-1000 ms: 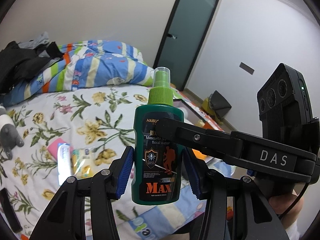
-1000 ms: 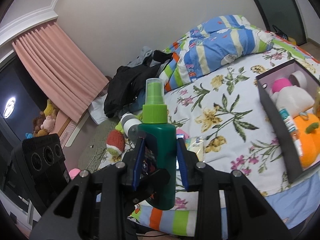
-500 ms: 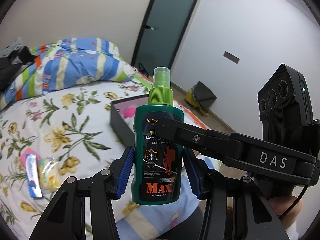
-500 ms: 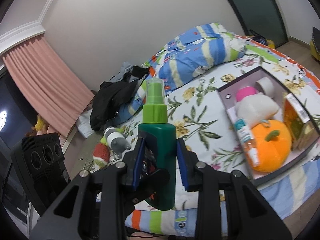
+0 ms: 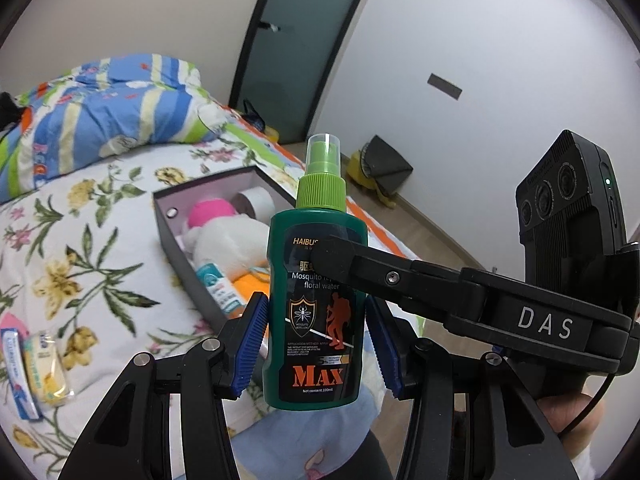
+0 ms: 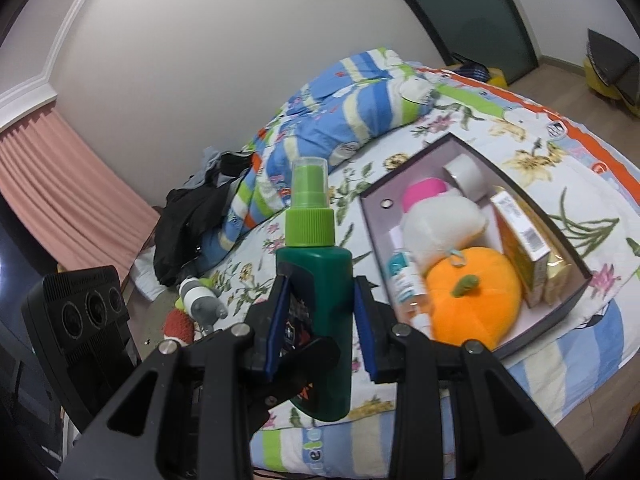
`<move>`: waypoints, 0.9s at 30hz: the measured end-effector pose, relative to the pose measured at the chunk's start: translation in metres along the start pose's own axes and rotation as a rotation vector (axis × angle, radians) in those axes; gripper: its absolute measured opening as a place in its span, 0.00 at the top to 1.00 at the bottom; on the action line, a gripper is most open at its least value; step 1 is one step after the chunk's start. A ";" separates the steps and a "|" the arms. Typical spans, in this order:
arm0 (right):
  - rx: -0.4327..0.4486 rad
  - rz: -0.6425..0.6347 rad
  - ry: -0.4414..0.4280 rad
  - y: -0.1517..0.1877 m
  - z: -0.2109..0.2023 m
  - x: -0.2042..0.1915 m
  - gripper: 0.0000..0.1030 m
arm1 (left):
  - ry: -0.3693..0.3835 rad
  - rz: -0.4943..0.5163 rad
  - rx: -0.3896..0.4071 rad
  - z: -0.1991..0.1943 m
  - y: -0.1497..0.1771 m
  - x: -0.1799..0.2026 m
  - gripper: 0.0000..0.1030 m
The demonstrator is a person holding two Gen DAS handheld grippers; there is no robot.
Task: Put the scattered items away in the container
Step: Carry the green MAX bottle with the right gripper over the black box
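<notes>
A dark green spray bottle (image 5: 316,320) with a light green pump stands upright in the air. Both grippers are shut on it. My left gripper (image 5: 316,308) presses its blue pads on the bottle's wide sides. My right gripper (image 6: 320,284) clamps the narrow sides, and one of its fingers (image 5: 360,264) crosses the label. The bottle (image 6: 320,280) hangs over the bed's near edge, left of the dark box (image 6: 370,232). That box (image 5: 180,252) holds an orange pumpkin plush (image 6: 472,296), a white plush, a tape roll, a yellow carton and a small tube.
On the flowered bedsheet at the left lie a blue-white tube (image 5: 16,372) and a yellow packet (image 5: 46,372). A striped quilt (image 6: 340,120) and black clothes (image 6: 192,224) are heaped at the bed's head. Plush toys (image 6: 200,300) lie near the pink curtain.
Both grippers have carried the bottle sideways along the bed toward the box, which is now closer and more fully in both views. The grip on the bottle looks the same.
</notes>
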State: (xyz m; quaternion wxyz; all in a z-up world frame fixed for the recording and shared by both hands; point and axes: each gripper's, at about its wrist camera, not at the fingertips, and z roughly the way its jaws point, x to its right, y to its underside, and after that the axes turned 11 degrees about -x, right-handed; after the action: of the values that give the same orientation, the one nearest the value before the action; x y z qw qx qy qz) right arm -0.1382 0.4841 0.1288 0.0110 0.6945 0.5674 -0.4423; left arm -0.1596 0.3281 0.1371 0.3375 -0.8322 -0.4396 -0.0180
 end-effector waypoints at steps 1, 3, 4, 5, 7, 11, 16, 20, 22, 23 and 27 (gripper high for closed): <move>-0.009 0.007 0.007 -0.001 0.003 0.006 0.69 | 0.001 0.000 -0.002 0.006 -0.002 0.001 0.50; -0.016 0.028 0.004 -0.004 0.008 0.020 0.68 | 0.001 -0.001 -0.017 0.018 -0.006 0.000 0.50; -0.015 0.037 0.002 -0.005 0.009 0.025 0.68 | 0.005 -0.002 -0.022 0.023 -0.007 0.000 0.50; -0.014 0.045 -0.002 -0.005 0.011 0.031 0.68 | 0.009 -0.003 -0.028 0.029 -0.008 0.000 0.50; -0.019 0.059 -0.002 -0.007 0.014 0.040 0.68 | 0.010 0.000 -0.042 0.038 -0.011 0.000 0.50; -0.029 0.082 -0.002 -0.011 0.022 0.054 0.68 | 0.006 0.002 -0.057 0.052 -0.014 -0.002 0.50; -0.043 0.088 -0.003 -0.014 0.033 0.063 0.68 | 0.002 -0.008 -0.073 0.065 -0.016 -0.010 0.50; -0.055 0.099 -0.007 -0.016 0.042 0.070 0.68 | 0.002 -0.019 -0.086 0.075 -0.017 -0.016 0.50; -0.059 0.107 -0.007 -0.017 0.046 0.075 0.68 | 0.001 -0.022 -0.093 0.080 -0.018 -0.018 0.50; -0.060 0.111 -0.008 -0.017 0.048 0.077 0.68 | 0.002 -0.024 -0.096 0.082 -0.018 -0.018 0.50; -0.066 0.127 -0.009 -0.018 0.053 0.086 0.68 | 0.003 -0.026 -0.109 0.092 -0.018 -0.020 0.50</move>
State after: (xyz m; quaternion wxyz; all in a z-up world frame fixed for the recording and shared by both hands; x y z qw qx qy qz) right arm -0.1875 0.5299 0.0512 0.0646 0.7263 0.5365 -0.4248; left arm -0.2102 0.3735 0.0693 0.2922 -0.8435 -0.4481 -0.0474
